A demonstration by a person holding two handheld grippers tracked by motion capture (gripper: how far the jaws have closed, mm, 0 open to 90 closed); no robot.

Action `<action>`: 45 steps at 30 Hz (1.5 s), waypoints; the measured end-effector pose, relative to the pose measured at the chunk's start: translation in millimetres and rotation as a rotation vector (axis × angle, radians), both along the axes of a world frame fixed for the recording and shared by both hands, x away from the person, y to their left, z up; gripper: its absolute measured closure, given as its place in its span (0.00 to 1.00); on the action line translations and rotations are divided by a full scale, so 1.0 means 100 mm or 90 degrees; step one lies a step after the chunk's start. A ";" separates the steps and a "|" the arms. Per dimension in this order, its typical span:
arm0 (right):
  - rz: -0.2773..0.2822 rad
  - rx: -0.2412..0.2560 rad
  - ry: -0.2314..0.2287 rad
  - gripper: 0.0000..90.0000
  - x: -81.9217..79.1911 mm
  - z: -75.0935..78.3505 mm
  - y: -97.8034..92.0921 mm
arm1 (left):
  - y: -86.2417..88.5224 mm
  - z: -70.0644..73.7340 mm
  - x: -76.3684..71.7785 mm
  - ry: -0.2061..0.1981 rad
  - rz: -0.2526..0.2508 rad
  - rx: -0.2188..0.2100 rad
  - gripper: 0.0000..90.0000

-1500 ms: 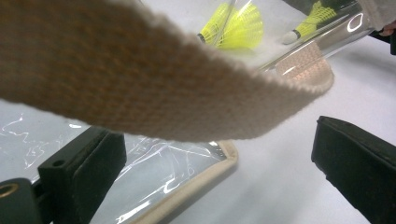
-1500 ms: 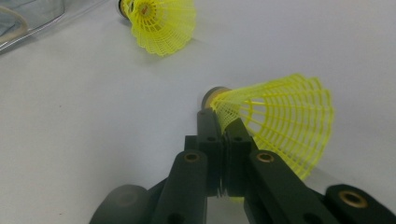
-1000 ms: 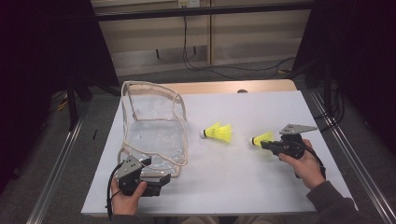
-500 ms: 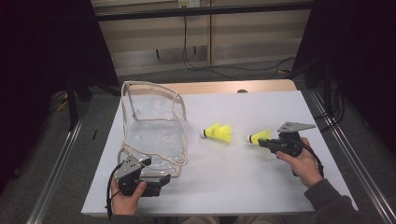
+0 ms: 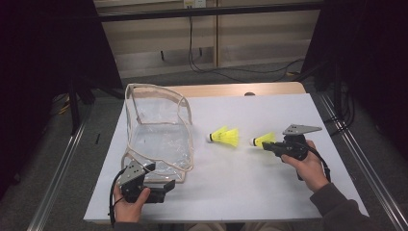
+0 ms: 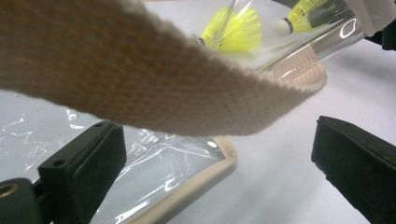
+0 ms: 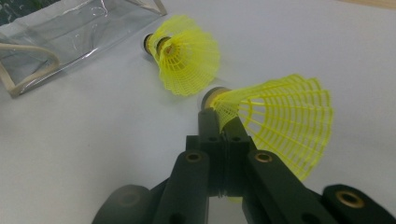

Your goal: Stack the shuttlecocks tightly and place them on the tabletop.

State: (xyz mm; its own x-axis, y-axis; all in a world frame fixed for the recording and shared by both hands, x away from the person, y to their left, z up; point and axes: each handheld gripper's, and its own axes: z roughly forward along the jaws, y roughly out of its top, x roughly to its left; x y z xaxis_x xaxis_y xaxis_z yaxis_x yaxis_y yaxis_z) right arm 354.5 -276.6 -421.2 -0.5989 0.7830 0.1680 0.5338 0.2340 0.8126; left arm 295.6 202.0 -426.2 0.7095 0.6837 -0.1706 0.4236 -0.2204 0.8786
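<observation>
The right tongs point(image 7: 223, 122) were clamped on a shuttlecock's point(image 7: 280, 116) skirt, the clear bag point(image 5: 159, 130) lay well beyond them (left tongs point(image 6: 219, 154) apart beneath its strap point(image 6: 140, 79)), so carrying it there likely came next.

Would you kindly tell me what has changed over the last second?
The right tool, shut on a yellow shuttlecock, has carried it slightly left toward the clear bag. The other shuttlecock, the bag and the open left tool stayed put.

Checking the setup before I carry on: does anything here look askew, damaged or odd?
Nothing looks damaged or spilled. The clear plastic pouch with beige trim lies on its side, mouth gaping. One yellow plastic shuttlecock lies loose on the table; the right gripper pinches another yellow shuttlecock by its skirt's edge.
</observation>
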 end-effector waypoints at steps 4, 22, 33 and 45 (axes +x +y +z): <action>0.001 -0.001 -0.002 1.00 0.01 0.00 0.01 | 0.00 0.00 0.00 0.000 0.001 -0.001 0.03; 0.007 0.009 -0.007 1.00 0.05 0.03 0.08 | 0.00 0.00 0.01 0.000 0.000 -0.001 0.03; 0.000 0.018 -0.005 1.00 0.08 0.00 0.11 | 0.01 0.00 -0.01 -0.003 0.004 -0.003 0.03; -0.001 0.020 -0.006 1.00 0.11 0.01 0.15 | 0.01 0.00 -0.01 -0.003 0.003 -0.002 0.03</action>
State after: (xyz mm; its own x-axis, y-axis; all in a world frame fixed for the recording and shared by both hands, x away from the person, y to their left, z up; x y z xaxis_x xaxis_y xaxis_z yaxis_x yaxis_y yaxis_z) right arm 365.9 -261.2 -420.2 -0.5993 0.7785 0.1867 0.5266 0.2077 0.8244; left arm 295.1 203.1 -425.7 0.7068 0.6868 -0.1694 0.4200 -0.2148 0.8818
